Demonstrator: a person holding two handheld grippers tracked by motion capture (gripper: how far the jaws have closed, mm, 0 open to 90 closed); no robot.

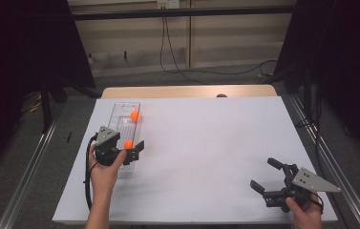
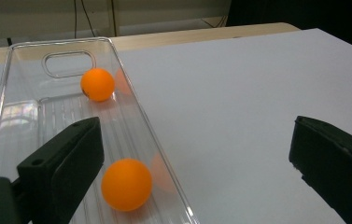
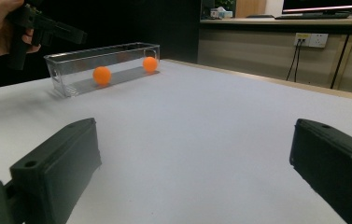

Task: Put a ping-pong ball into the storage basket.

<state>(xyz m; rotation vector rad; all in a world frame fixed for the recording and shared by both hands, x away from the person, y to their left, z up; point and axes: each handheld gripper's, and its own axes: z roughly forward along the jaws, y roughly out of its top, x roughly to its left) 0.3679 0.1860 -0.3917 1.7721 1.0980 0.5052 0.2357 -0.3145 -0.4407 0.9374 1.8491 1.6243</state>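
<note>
White paper covers the table (image 1: pixel 206 143), with grey floor and cables behind it at the top of the high view. At left centre of that view lies a clear tray (image 1: pixel 120 110) holding two orange balls: the far ball (image 1: pixel 135 115) near its back end, the near ball (image 1: pixel 128 143) by its front. The left gripper (image 1: pixel 137 149) hangs over the tray's front, jaws released and wide, the near ball (image 2: pixel 126 184) lying free beside one jaw. At lower right, the right gripper (image 1: pixel 265 175) stands open above bare paper.
</note>
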